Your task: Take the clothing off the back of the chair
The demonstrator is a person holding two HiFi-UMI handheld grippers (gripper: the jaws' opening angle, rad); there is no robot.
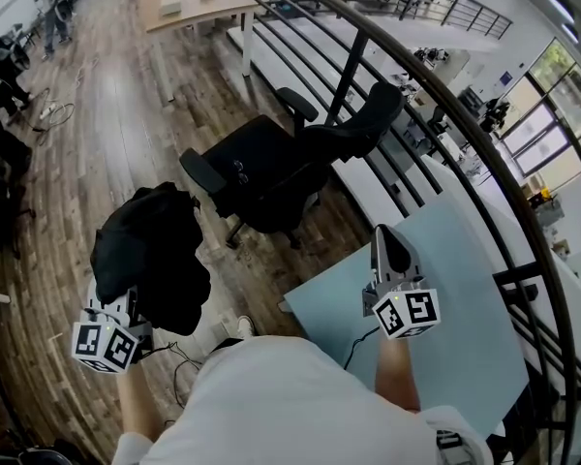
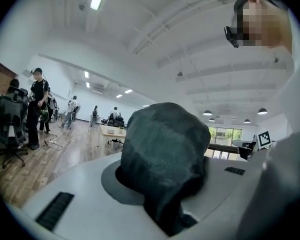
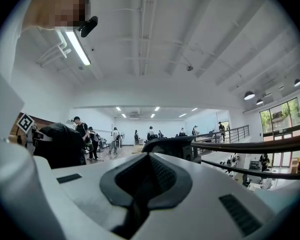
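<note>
Nearest, at the bottom of the head view, the person's white-sleeved arms reach forward with a gripper in each hand. The left gripper [image 1: 137,296] has its jaws clamped on the black clothing [image 1: 150,260], which hangs from them in a bunched, dark bundle above the wood floor [image 1: 107,124]. In the left gripper view the same dark fabric [image 2: 165,144] fills the space between the jaws and bulges up over them. The right gripper [image 1: 389,243] is held over the edge of a light blue table [image 1: 465,289], with its jaws closed together on nothing; in the right gripper view its dark pads [image 3: 162,176] meet. A little farther off stands the black office chair [image 1: 271,168], just beside the dark railing [image 1: 445,105]. The clothing is off the chair, apart from it and to its left in the head view. Beyond the chair a wooden table [image 1: 189,8] stands on the floor, and people [image 1: 50,3] stand at the far end of the room.
</note>
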